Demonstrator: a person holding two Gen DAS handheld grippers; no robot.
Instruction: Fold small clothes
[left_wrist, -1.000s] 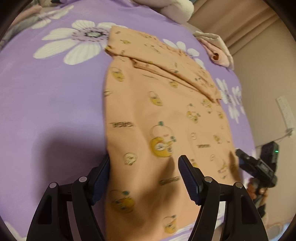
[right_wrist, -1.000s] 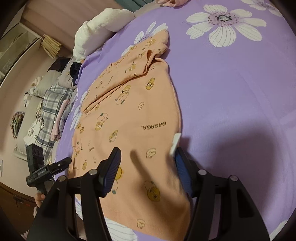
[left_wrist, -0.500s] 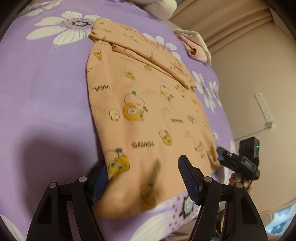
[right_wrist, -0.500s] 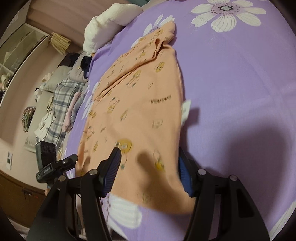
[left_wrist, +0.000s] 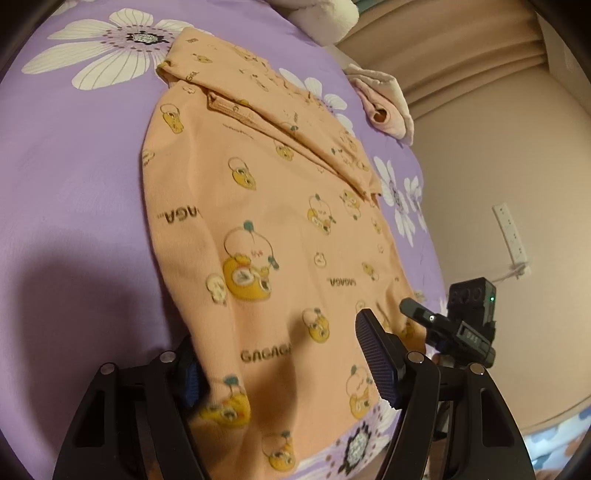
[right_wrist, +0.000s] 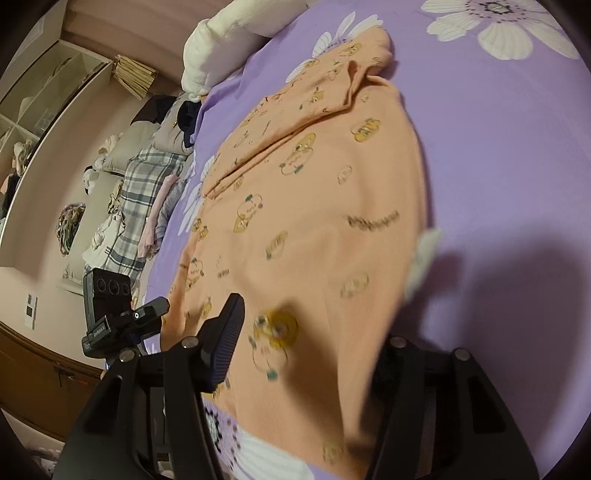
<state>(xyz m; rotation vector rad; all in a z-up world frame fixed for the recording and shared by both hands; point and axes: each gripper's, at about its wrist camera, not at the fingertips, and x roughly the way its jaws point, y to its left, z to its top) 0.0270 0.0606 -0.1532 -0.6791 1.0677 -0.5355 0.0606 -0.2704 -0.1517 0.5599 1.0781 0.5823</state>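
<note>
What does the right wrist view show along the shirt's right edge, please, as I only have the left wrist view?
Observer: A small white label sticks out from the orange shirt at that edge, onto the purple sheet.
Operator: Thank you. How does the right hand-held gripper stand?
Observer: The right hand-held gripper straddles the near hem. Its jaws have just been closing with cloth between them, and the cloth hides one finger.
Operator: Is anything lying beside the bed?
Observer: A plaid cloth lies among other things past the bed's edge.
</note>
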